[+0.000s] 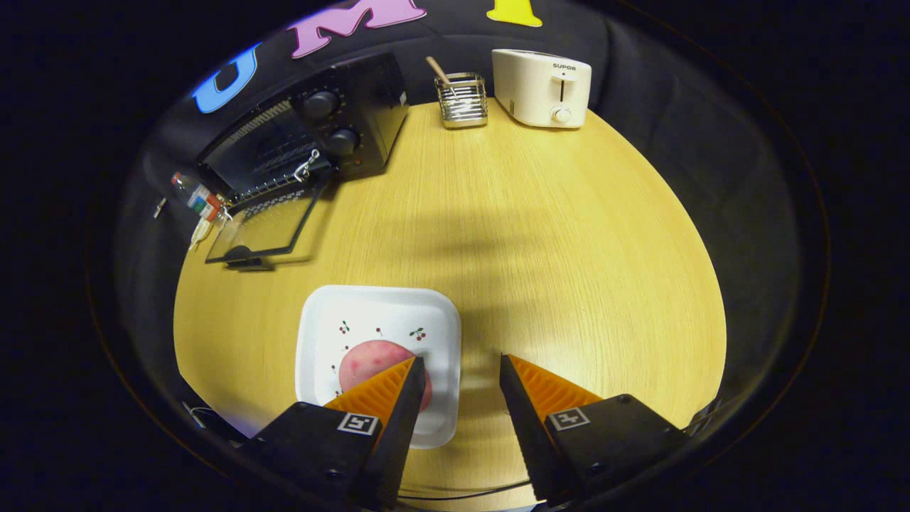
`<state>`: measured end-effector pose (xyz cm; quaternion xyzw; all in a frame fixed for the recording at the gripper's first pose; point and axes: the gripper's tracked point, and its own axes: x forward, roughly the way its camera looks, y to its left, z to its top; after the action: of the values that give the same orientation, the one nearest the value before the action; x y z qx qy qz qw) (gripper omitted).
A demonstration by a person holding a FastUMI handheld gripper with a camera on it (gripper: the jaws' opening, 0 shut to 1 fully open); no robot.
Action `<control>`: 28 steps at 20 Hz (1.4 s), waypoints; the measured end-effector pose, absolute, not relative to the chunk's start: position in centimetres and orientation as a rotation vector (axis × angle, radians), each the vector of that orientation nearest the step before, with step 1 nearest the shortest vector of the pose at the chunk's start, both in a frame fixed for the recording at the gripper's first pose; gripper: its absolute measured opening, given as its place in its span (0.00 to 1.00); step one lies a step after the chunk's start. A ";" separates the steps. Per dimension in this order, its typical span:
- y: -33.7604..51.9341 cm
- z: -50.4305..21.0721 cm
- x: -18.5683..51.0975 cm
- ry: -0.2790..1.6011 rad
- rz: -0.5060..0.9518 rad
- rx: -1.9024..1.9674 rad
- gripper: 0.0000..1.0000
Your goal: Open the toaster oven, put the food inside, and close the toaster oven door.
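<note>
The table point(540, 235) is stretching pale and wood-grained under everything, with the booth's dark cloth wall rising behind it. At its far left corner the oven point(313, 135) is sitting with its door point(266, 224) hanging fully open, the glass panel lying flat toward the table and the rack showing inside; 2 knobs point(331, 123) are stacked on its right-hand panel. A white toaster point(542, 87) is standing at the far edge, well apart from the oven, and between the 2 a wire caddy point(463, 101) is holding a wooden stick. Beside the oven's left side a small bottle point(193, 195) is lying at the table's edge — too blurred to tell more.

Nearer in, a square white plate point(380, 316) with small cherry prints is resting on the table, just ahead of the left finger. On it the food point(370, 361) — a round pink piece — is lying toward the near side, partly hidden behind that finger.

The gripper point(462, 370) is hovering with its 2 fingers spread wide, nothing between them but bare table; the food is sitting left of the gap, not clasped.
</note>
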<state>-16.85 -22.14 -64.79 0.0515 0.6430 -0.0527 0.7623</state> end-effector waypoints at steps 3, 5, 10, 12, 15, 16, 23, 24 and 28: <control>-22.0 -66.0 -17.2 1.443 -0.118 0.105 0.49; -22.0 -66.1 -17.0 1.465 -0.119 0.104 0.43; -21.9 -69.3 -17.2 1.539 -0.150 0.121 0.33; -21.7 -66.4 -17.0 1.557 -0.148 0.134 0.14; -21.7 -66.5 -17.2 1.572 -0.085 0.114 0.17; -21.8 -66.5 -17.1 1.572 -0.069 0.106 0.17; -21.9 -67.0 -17.0 1.638 0.023 0.256 0.15; -21.9 -65.7 -17.4 1.648 0.013 0.323 0.05; -21.9 -66.3 -16.9 1.658 0.027 0.492 0.05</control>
<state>-16.91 -21.94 -66.25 0.2164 0.7293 0.0120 0.6489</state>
